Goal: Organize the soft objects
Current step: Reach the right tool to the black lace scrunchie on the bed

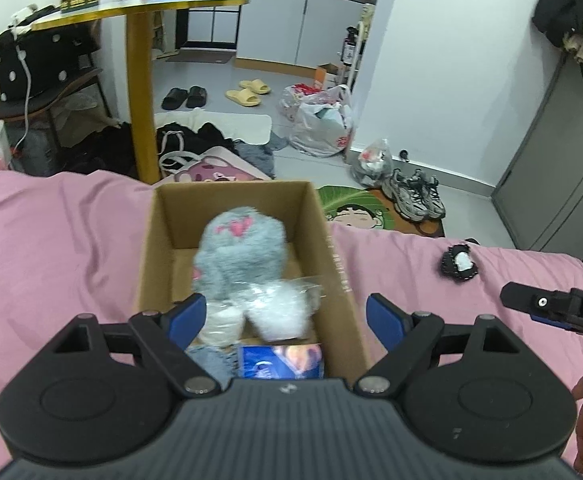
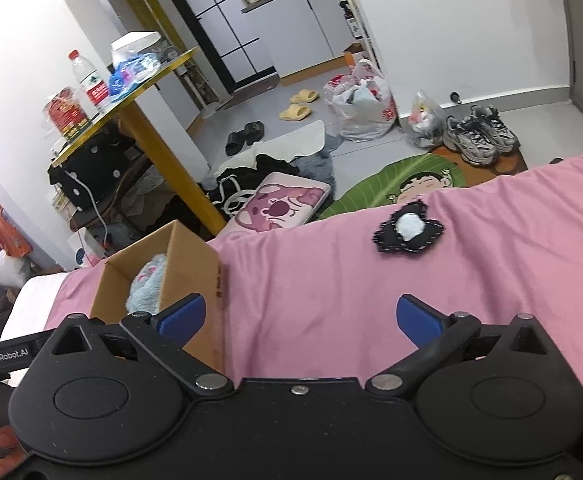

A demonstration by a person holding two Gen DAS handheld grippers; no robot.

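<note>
An open cardboard box (image 1: 153, 248) stands on the pink bedsheet (image 1: 51, 264). In it lie a grey-blue plush toy (image 1: 239, 248) with pink marks, a white fluffy item in a clear bag (image 1: 279, 308) and a blue packet (image 1: 279, 362). My left gripper (image 1: 287, 312) hovers open over the box's near end, its pads touching nothing. A small black-and-white soft piece (image 2: 407, 230) lies on the sheet beyond my right gripper (image 2: 299, 314). That gripper is open wide and empty, to the right of the box (image 2: 195, 256). The soft piece (image 1: 459, 264) also shows in the left wrist view.
Past the bed's far edge stands a yellow-legged table (image 1: 141, 92) carrying bottles and bags. The floor is cluttered: a pink bear bag (image 2: 279, 204), dark clothes (image 2: 267, 168), plastic bags (image 1: 323, 124), sneakers (image 1: 415, 196), slippers and a green cartoon mat (image 2: 403, 184).
</note>
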